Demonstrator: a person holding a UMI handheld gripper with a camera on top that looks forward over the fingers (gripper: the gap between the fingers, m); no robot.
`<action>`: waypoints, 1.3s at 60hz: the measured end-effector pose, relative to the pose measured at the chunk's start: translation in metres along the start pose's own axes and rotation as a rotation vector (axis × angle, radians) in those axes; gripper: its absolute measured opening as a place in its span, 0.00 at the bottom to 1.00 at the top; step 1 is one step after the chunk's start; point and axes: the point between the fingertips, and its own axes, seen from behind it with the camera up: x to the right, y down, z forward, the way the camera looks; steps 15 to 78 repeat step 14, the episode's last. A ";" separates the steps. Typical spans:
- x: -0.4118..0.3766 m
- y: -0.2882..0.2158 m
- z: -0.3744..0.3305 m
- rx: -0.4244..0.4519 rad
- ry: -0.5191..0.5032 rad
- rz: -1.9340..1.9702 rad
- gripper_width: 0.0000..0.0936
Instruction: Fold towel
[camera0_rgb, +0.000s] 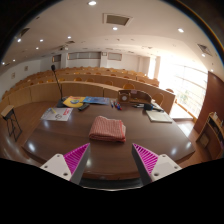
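A pink-red towel (107, 128) lies folded in a thick rectangle on the dark brown table (60, 140), just ahead of my fingers and centred between them. My gripper (111, 158) is open and empty. Its two magenta pads (76, 157) stand wide apart, above the table's near part, short of the towel and not touching it.
Beyond the towel lie a book or papers (57, 114), a yellow and blue object (76, 102), dark items (138, 97) and a white sheet (158, 116). Rows of wooden seating (90, 80) fill the room behind. A chair (11, 120) stands beside the table.
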 end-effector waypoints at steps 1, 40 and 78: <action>-0.002 0.003 -0.005 -0.004 -0.002 0.001 0.91; -0.009 0.011 -0.050 0.013 0.012 -0.007 0.91; -0.009 0.011 -0.050 0.013 0.012 -0.007 0.91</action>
